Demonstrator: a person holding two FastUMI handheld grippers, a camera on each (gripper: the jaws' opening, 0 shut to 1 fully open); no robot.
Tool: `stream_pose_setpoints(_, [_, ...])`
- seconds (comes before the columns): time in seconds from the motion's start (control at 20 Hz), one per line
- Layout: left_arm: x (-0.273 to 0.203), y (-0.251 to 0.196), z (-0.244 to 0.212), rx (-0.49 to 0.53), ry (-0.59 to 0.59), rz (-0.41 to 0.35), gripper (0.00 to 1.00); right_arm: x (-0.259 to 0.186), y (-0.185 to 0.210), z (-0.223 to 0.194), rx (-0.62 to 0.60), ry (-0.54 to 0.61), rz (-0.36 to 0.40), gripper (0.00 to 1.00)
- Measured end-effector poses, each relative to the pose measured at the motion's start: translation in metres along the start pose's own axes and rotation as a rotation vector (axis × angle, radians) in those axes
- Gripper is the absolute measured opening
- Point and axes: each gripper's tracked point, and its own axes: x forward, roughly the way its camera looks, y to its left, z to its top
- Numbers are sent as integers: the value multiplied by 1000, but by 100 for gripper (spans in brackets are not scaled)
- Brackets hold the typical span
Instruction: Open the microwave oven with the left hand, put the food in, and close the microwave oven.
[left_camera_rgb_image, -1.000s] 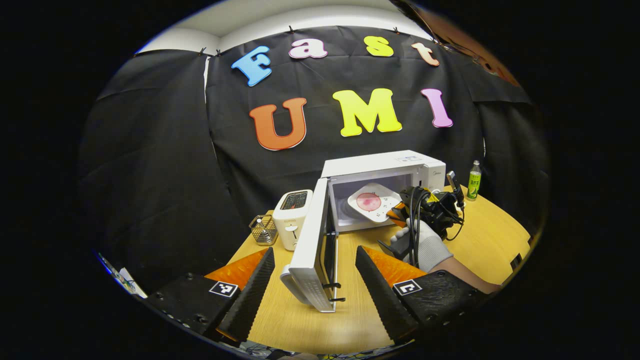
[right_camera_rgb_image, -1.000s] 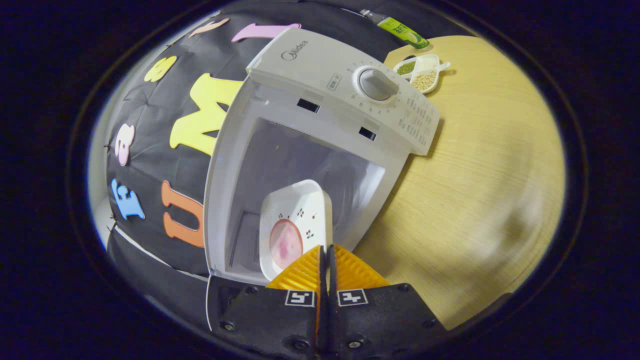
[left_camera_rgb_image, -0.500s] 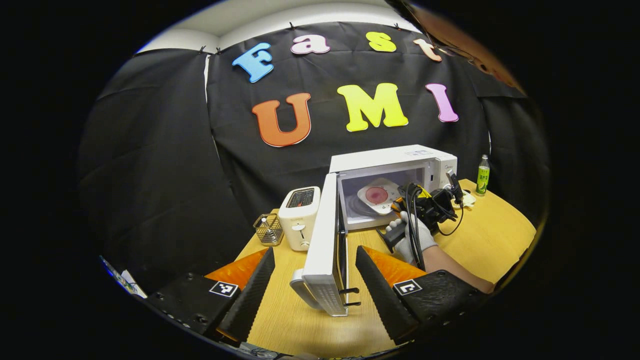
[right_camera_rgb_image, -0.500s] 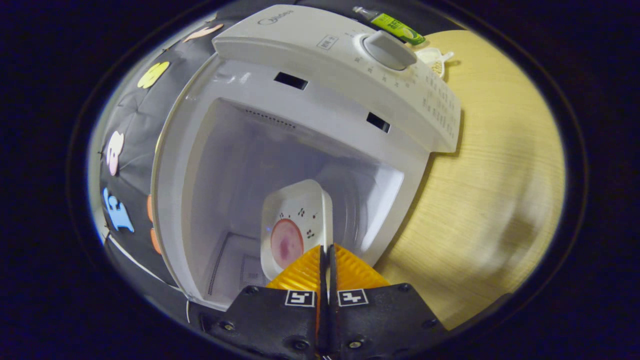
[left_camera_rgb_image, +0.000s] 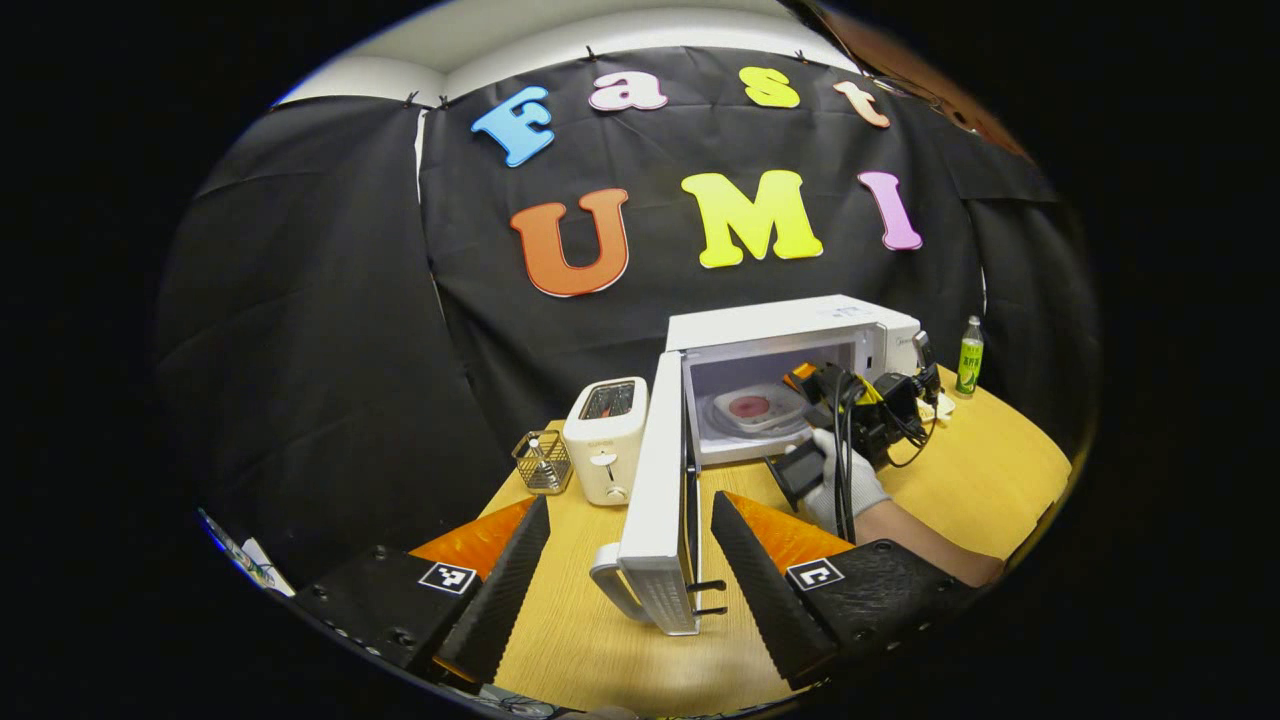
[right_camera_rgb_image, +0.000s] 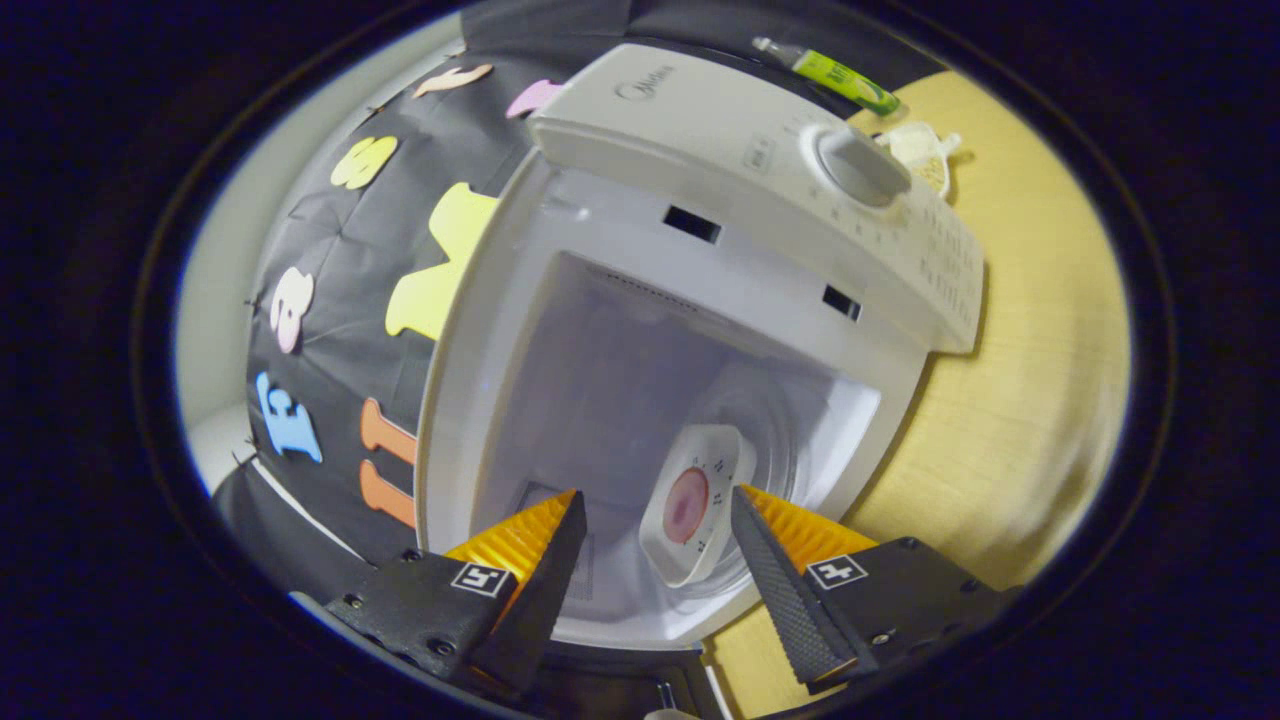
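The white microwave (left_camera_rgb_image: 800, 330) stands on the wooden table with its door (left_camera_rgb_image: 660, 490) swung wide open toward me. A white square plate with a pink round of food (left_camera_rgb_image: 755, 408) lies flat on the turntable inside. My left gripper (left_camera_rgb_image: 630, 503) is open in front of the door, holding nothing. A gloved hand (left_camera_rgb_image: 840, 485) holds the right gripper at the oven's mouth. In the right gripper view, the plate (right_camera_rgb_image: 695, 515) rests between the spread fingers of my open right gripper (right_camera_rgb_image: 657, 498), with neither finger pressing on it. The microwave's dial (right_camera_rgb_image: 860, 165) sits on its control panel.
A white toaster (left_camera_rgb_image: 605, 440) and a small wire basket (left_camera_rgb_image: 543, 462) stand left of the open door. A green bottle (left_camera_rgb_image: 968, 355) and a small dish (right_camera_rgb_image: 925, 155) are beyond the microwave on the right. Bare table (left_camera_rgb_image: 990, 480) lies right of the arm.
My right gripper went from shut on the plate's edge to open. The plate, tilted before, now lies flat on the turntable. My left gripper has barely moved.
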Motion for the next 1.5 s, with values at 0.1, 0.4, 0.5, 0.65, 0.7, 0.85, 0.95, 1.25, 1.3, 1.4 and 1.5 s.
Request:
stream_pose_setpoints(0.1, [-2,1,9,-4,-20,4,97,-16,2,6,-78,42,-16,96])
stream_pose_setpoints(0.4, [-8,8,30,14,-49,7,97,-88,37,60,-545,120,21,98])
stream_pose_setpoints(0.5, [-10,11,37,20,-72,4,97,-118,50,85,-723,134,40,87])
stream_pose_setpoints(0.65, [-9,11,38,4,-63,-3,96,-163,67,117,-871,144,68,100])
stream_pose_setpoints(0.7, [-9,12,38,-3,-63,-1,96,-180,72,125,-907,162,82,90])
stream_pose_setpoints(0.85, [-9,13,44,-17,-89,-13,96,-227,77,156,-1011,176,75,90])
stream_pose_setpoints(0.95, [-7,17,44,-23,-102,-10,96,-245,73,175,-1073,162,43,100])
stream_pose_setpoints(1.25, [1,31,38,-56,-117,-1,82,-303,62,218,-1082,144,-44,100])
stream_pose_setpoints(1.3, [1,30,37,-63,-115,-17,67,-309,61,222,-1075,143,-58,91])
stream_pose_setpoints(1.4, [6,24,31,-75,-108,-68,51,-321,57,228,-1070,140,-80,92])
stream_pose_setpoints(1.5, [8,36,22,-66,-103,-56,23,-331,54,227,-1065,148,-93,100])
